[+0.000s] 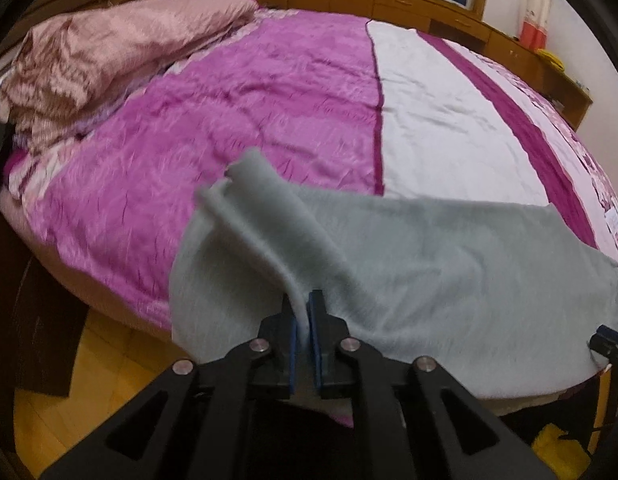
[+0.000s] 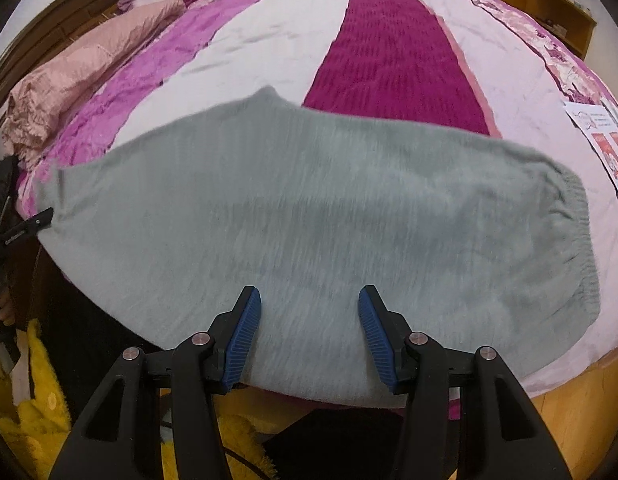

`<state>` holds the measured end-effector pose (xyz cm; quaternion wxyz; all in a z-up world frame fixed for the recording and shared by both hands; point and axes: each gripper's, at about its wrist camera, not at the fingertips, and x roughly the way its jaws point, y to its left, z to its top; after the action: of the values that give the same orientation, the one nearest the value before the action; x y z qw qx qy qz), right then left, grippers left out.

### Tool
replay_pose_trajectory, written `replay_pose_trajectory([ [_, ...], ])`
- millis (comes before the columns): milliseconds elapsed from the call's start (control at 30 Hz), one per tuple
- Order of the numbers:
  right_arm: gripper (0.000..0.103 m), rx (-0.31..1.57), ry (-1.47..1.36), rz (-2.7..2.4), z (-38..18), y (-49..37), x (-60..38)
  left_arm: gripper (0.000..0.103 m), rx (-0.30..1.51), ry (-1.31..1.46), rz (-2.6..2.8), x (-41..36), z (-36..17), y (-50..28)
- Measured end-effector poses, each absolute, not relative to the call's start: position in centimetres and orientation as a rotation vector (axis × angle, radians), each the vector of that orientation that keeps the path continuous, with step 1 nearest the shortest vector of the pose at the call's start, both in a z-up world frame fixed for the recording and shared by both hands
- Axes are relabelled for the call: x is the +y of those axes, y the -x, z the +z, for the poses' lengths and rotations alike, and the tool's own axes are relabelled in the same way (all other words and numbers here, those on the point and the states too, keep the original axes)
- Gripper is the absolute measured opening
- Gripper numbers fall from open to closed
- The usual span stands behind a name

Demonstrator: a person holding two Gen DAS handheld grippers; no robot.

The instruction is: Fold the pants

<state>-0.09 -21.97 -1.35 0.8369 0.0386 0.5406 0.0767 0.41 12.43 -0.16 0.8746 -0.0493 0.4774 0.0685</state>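
- Bedroom setup, striped purple bedspread [image 2: 389,60] under everything
- left gripper [image 1: 303,312] pinching the leg-end edge of the grey fleece pants [image 2: 309,208]
- right gripper [image 2: 309,320] spread wide, hovering over them
- pants look soft, light, floppy; grab hems or waistband [image 2: 581,224]
- pink quilt [image 1: 109,56] bunched way back

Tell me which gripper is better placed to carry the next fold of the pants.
Left, probably. The left gripper is already shut on the leg end of the grey pants, lifting it. The right gripper hangs open near the pants' front edge, holding nothing.

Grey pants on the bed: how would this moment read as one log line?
left tool: shut on grey pants, edge lifted | right tool: open over pants | pants: on bedspread
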Motion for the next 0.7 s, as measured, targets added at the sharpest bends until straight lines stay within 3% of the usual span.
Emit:
replay_pose_trajectory([
  [233, 0.046, 1.157, -0.061, 0.151, -2.0, 0.0, -21.6, 0.013, 1.012, 0.169, 0.174, 14.4, -0.4, 1.6],
  [700, 0.046, 1.162, -0.031, 0.142, -2.1, 0.0, -21.1, 0.013, 1.004, 0.194, 0.283, 17.6, 0.7, 4.1],
])
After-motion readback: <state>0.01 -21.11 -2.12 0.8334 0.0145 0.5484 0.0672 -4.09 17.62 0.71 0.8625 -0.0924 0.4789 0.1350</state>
